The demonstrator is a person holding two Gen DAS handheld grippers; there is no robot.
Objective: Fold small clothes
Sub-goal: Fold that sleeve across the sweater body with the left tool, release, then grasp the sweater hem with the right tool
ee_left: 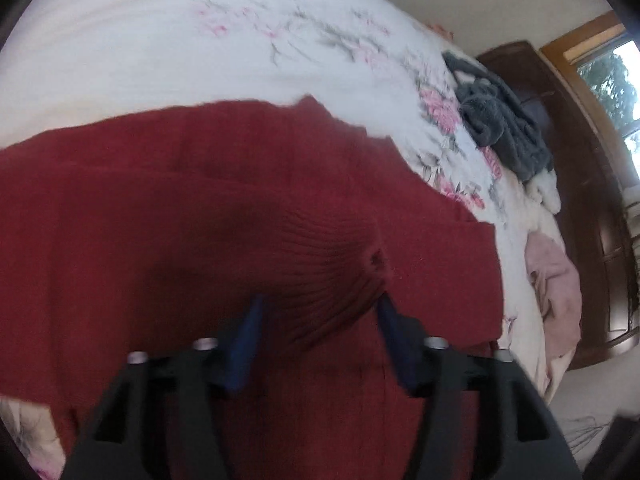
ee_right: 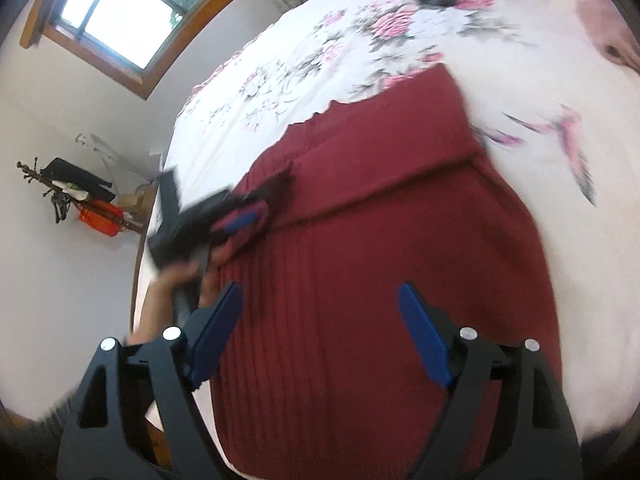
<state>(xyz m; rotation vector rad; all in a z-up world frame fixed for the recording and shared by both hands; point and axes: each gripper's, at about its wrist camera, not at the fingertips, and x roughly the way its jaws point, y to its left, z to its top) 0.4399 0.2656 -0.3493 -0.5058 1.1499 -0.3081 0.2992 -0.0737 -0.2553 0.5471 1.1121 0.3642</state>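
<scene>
— What have your tongs got?

— My left gripper [ee_left: 318, 308] is clamped on a bunched fold of the dark red ribbed sweater [ee_left: 200, 208], the knit puckering between the blue fingers [ee_left: 244, 344]. My right gripper [ee_right: 320, 320] hangs just above the same sweater with its jaws spread wide, holding nothing.

— And the garment itself?

— It lies directly under and ahead of both tongs on the floral bedspread [ee_left: 160, 40], partly folded, one layer doubled over the body, ribs running lengthwise. Motion blurs its edges.

— Beyond it?

— Farther ahead of my left gripper, to its right, a grey fluffy garment [ee_left: 500, 120] and a pink cloth [ee_left: 556, 280] sit on the bed.
</scene>
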